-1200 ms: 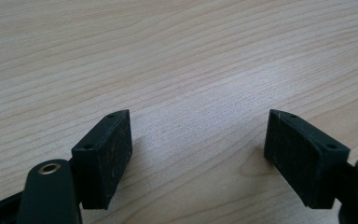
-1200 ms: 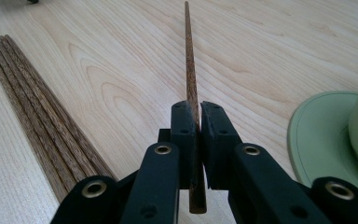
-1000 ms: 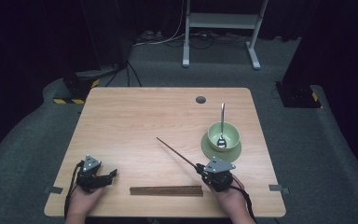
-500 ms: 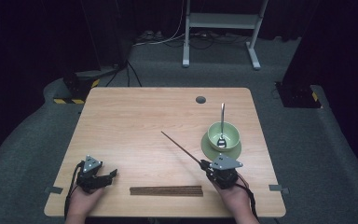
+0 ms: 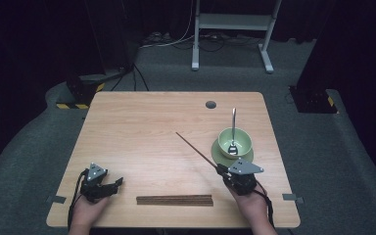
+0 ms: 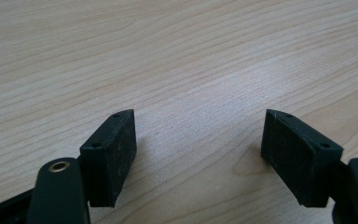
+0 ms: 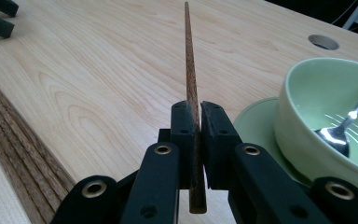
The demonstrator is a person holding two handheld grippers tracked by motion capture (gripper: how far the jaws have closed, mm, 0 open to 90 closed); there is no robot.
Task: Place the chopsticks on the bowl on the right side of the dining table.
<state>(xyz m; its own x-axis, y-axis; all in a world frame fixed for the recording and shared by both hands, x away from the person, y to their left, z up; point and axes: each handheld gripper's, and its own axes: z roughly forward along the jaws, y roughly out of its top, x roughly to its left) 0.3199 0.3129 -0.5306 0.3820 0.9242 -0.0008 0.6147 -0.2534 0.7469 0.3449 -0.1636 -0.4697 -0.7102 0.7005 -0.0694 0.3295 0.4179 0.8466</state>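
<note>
A: Where do we stand with the chopstick?

B: We have one chopstick [image 7: 190, 70] pinched between the pressed-together jaws of the right tool [image 5: 223, 172], low and right of centre in the high view. It points up and left across the counter [image 5: 142, 122], its tip lifted off the wood as far as we can judge. So the pick-up looks done; the placing is what we still have ahead.

A: And the rest of the set?

B: A row of chopsticks [image 5: 174, 199] lies flat near the bottom edge of the frame, between our two hands. We judge those remain to be handled, perhaps carried toward the green bowl [image 5: 235, 143] on its saucer [image 5: 220, 152], just above the right tool.

A: What about the left tool?

B: The left tool [image 5: 111, 185] rests at the lower left, its jaws spread wide over bare wood, holding nothing.

A: Anything we can't make out?

B: We can't count the chopsticks in the row; they blur into one dark strip. The spoon [image 5: 233, 132] stands in the bowl, but its bowl end is partly lost in glare. The held chopstick's butt end is hidden behind the jaws in the high view.
</note>
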